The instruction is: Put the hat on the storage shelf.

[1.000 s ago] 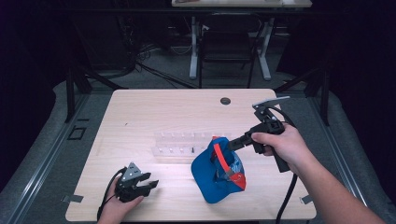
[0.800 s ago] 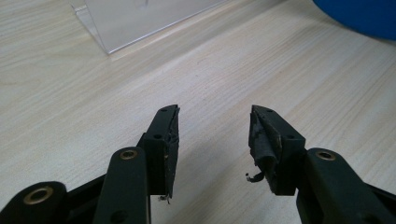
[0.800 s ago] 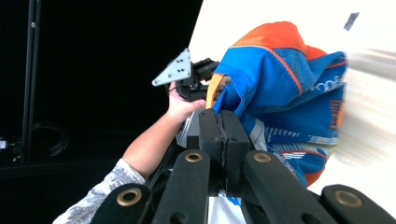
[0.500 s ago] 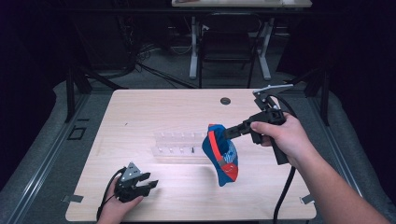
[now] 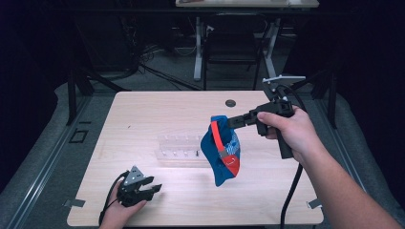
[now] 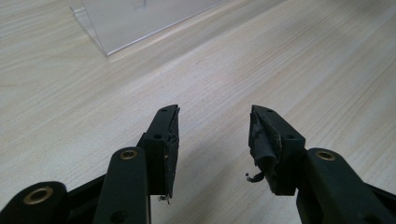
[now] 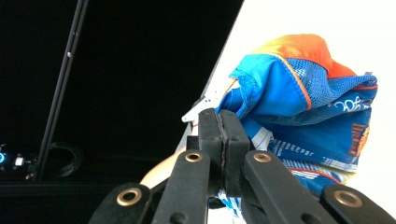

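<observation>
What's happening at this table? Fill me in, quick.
A person works with a tool in each hand. The right tool is shut on a blue and orange cloth, holding it up above the wooden table. The left tool rests open near the front edge. A clear plastic rack sits mid-table.

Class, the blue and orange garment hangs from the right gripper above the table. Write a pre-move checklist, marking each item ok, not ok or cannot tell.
1. Right gripper shut on the garment: ok.
2. Garment lifted off the table: ok.
3. Left gripper open and holding nothing: ok.
4. Left gripper apart from the clear plastic rack: ok.
5. Grip firm enough to hold: cannot tell.
</observation>
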